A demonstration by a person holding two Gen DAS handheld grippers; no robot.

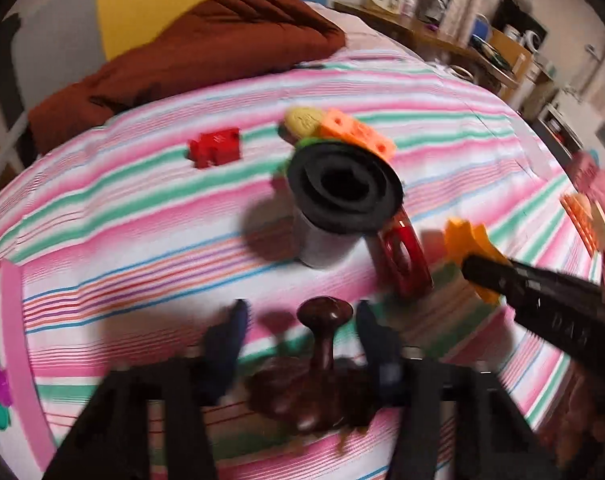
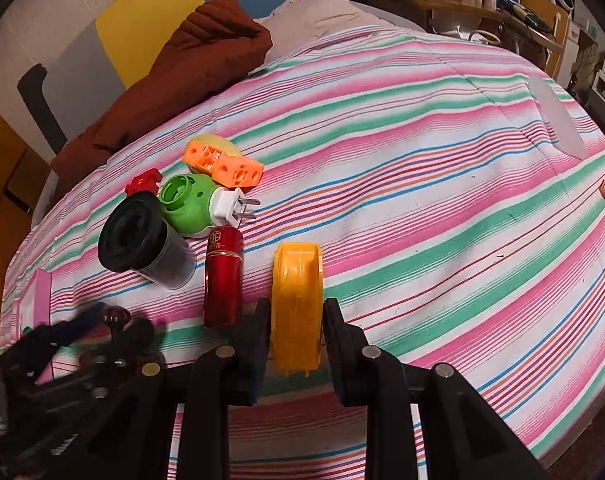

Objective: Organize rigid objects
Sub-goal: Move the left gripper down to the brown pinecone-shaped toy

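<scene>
On the striped bed (image 2: pixel 422 168), near its left edge, the toys sit in a small bunch. Farthest left is a red block (image 2: pixel 142 182). Next to it lies a black cup (image 2: pixel 142 236), tipped on its side with its open mouth up toward the left. Just right of the cup is a green plug toy (image 2: pixel 190 208) with a white plug end. Behind it lies an orange block (image 2: pixel 226 166) with holes, resting on a yellow round thing (image 2: pixel 218 142). Beside the cup and the plug toy lies a red tube (image 2: pixel 222 276).

Low at the left, the left tongs (image 1: pixel 298 334) are spread apart. A dark brown knob piece (image 1: pixel 322 316) sits between them, but the blur makes it hard to tell if they touch it.

Right of the red tube, the right tongs (image 2: pixel 296 320) pinch a yellow case (image 2: pixel 296 300), one finger on each flat side. It stands on its thin edge, near the front edge of the bed.

A brown blanket (image 2: pixel 190 60) lies bunched at the far left corner.
</scene>
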